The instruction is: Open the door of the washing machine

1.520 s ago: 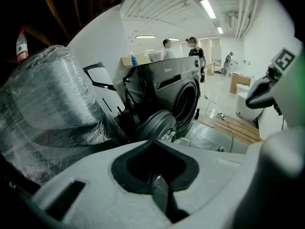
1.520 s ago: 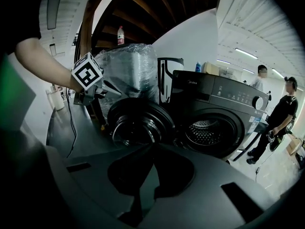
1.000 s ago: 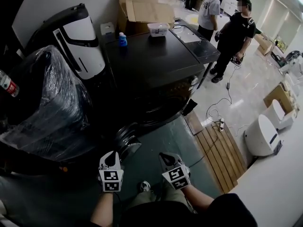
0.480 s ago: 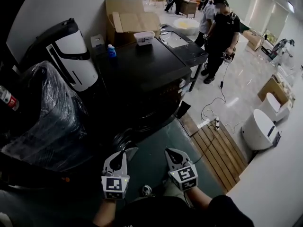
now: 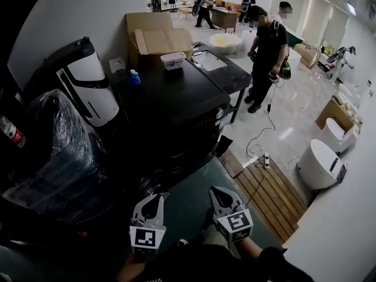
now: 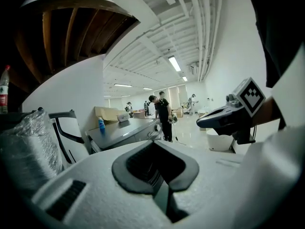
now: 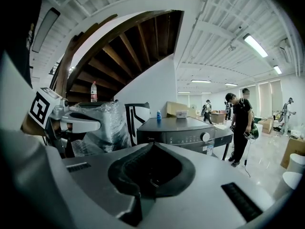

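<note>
The left claw [image 5: 155, 200] and right claw [image 5: 218, 192] are held closed and empty at lower centre, below the dark washing machine [image 5: 176, 107].

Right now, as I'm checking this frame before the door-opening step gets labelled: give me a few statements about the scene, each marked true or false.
1. The left gripper and the right gripper are both held short of the dark grey washing machine, touching nothing. True.
2. The left gripper is clamped on the machine's door handle. False: its jaws are together on nothing.
3. A small blue plastic bottle stands on the machine's top. True.
4. The person in black clothes leans on the machine. False: that person stands apart from it, on the pale floor beyond its right side.
5. The right gripper's jaws are spread wide. False: they are together and empty.
</note>
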Demonstrator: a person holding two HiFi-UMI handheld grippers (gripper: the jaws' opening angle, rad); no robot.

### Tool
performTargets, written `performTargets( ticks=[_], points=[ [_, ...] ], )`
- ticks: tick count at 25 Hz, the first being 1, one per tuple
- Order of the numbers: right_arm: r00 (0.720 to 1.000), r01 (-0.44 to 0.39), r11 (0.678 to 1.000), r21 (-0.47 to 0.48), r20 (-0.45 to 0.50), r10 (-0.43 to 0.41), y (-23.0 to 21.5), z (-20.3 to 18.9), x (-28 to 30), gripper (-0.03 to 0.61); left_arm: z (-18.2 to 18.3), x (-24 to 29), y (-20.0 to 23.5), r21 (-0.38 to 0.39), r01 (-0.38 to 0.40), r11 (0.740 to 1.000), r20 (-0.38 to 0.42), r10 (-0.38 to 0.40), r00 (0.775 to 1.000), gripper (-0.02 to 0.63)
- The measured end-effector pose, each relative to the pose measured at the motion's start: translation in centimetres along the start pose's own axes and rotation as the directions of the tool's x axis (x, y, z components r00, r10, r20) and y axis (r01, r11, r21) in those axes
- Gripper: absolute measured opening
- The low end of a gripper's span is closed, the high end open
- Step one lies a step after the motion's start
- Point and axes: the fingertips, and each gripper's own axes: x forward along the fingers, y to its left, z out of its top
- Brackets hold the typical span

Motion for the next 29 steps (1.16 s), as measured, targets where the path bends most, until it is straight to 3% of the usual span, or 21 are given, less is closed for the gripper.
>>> performTargets(
  ticks=[11, 29],
  points=[
    [0.999, 0.006, 1.000, -0.023, 0.044, -0.005, -0.6, 1.9, -0.6, 0.006, 1.9, 0.7, -0.8, 0.033, 0.021, 0.999, 0.050, -0.023, 0.998, 0.017],
    [0.999, 0.016, 1.000, -0.009, 0.049, -0.016, -0.5, 2.1, -0.3, 0.006, 1.7, 0.7, 0.2, 0.022, -0.012, 1.000, 0.046, 0.011, 0.999, 0.017]
  ],
)
